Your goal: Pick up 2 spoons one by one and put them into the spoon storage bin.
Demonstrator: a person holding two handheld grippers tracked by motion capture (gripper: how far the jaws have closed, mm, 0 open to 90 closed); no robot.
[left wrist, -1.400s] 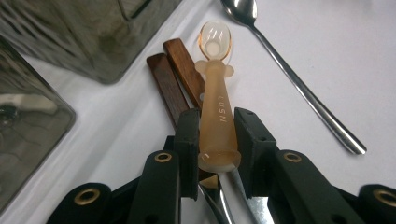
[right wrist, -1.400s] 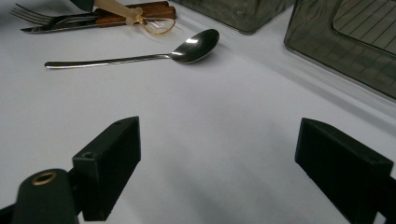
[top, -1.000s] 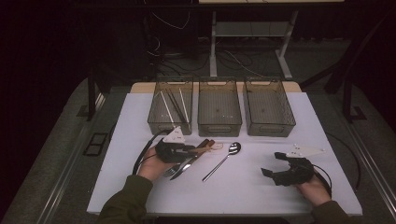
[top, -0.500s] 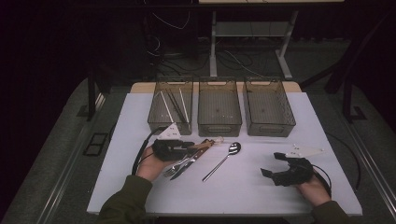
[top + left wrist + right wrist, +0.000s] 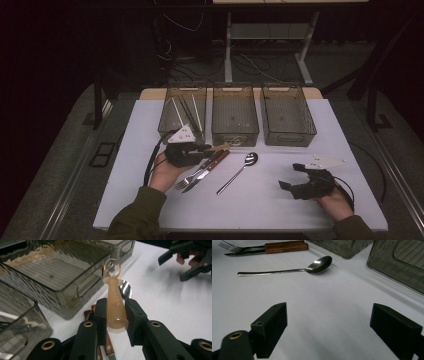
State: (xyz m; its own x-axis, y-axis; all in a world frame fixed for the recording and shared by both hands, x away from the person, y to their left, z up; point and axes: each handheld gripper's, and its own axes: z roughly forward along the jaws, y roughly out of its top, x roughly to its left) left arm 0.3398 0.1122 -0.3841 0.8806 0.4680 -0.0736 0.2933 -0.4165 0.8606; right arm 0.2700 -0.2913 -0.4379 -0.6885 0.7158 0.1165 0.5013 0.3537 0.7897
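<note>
Clamped between the black jaws of the left gripper (image 5: pixel 115 322) is a small translucent peach-coloured plastic spoon (image 5: pixel 114 302), held by the thick end of its handle with its clear little bowl pointing away toward the bins. In the high view that left gripper (image 5: pixel 186 152) hangs just above the white table (image 5: pixel 150 200), near the front of the three smoky see-through plastic bins. From where I stand, the job looks like sorting cutlery into those bins, and this spoon is in mid-carry.

To do it well, I'd keep the squeeze steady, since the handle is smooth and tapered and could slip forward out of the pads. Lift high enough that the bowl end clears the bin's front wall, then bring it over the chosen compartment before lowering. The left bin (image 5: pixel 182 111) already holds some thin pale and dark sticks; the middle bin (image 5: pixel 235 114) and the right bin (image 5: pixel 287 112) look bare. Which one suits the plastic spoon I can't judge for sure. Let go only once the spoon is low inside, so it doesn't bounce.

Lying under and beside the left gripper are a wooden-handled fork (image 5: pixel 197 172) and a wooden-handled knife (image 5: pixel 207 170), touching each other, with a polished steel spoon (image 5: pixel 239 171) a little apart. The right gripper (image 5: pixel 329 332) rests near the table's right front edge, jaws spread wide with nothing between them.
</note>
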